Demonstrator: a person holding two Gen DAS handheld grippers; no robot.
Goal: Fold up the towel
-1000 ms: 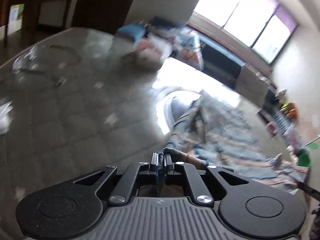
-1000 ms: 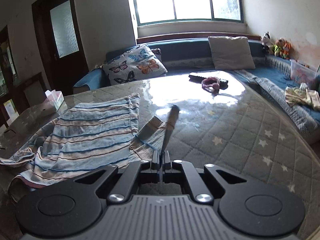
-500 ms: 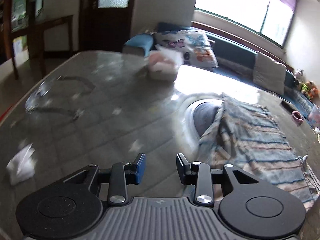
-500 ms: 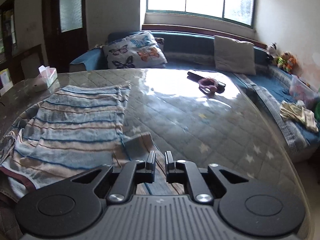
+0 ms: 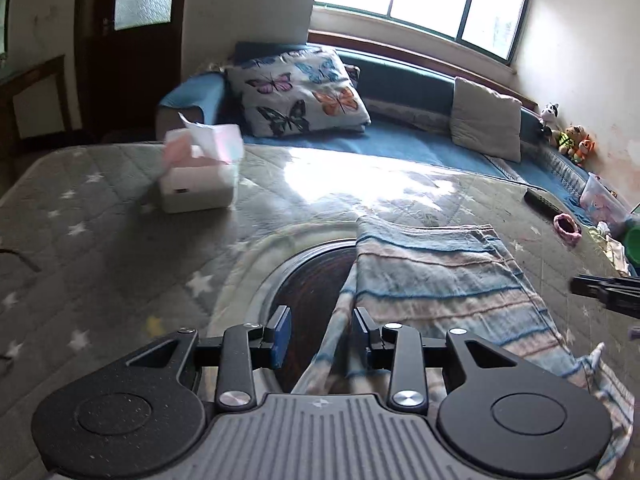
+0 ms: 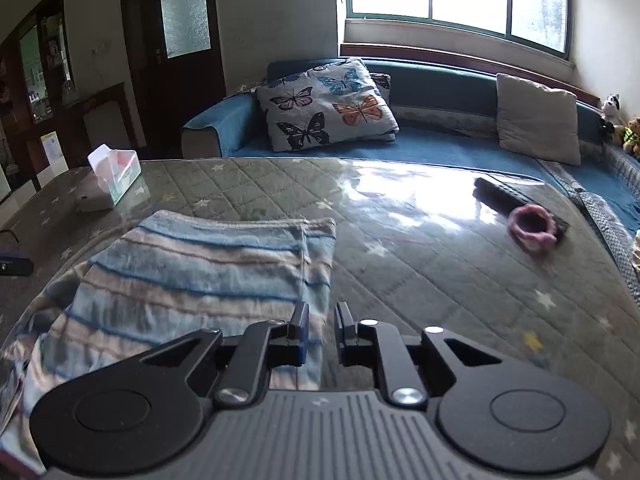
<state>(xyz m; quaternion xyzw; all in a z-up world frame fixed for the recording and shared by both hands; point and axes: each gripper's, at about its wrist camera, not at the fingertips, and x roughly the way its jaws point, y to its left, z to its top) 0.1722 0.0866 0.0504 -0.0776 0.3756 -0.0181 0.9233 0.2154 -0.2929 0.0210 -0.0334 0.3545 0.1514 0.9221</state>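
A striped blue, white and pink towel (image 5: 440, 280) lies folded over on the table's quilted grey cover (image 5: 100, 240). Its left edge runs between the fingers of my left gripper (image 5: 322, 330), which is open and above that edge. In the right wrist view the same towel (image 6: 208, 272) lies flat, its right edge near my right gripper (image 6: 322, 320), which is open with nothing between its fingers. The tip of the right gripper (image 5: 604, 292) shows at the right edge of the left wrist view.
A tissue box (image 5: 198, 176) stands at the table's far left. A dark round plate (image 5: 316, 284) lies under the towel's left side. A pink ring (image 6: 532, 228) and a dark remote (image 6: 504, 196) lie at the far right. A blue sofa with a butterfly cushion (image 6: 328, 104) stands beyond the table.
Both grippers were shut on towel corners, carried them over and let go. They now stand open, drawn back toward the near edge, and the towel lies folded.
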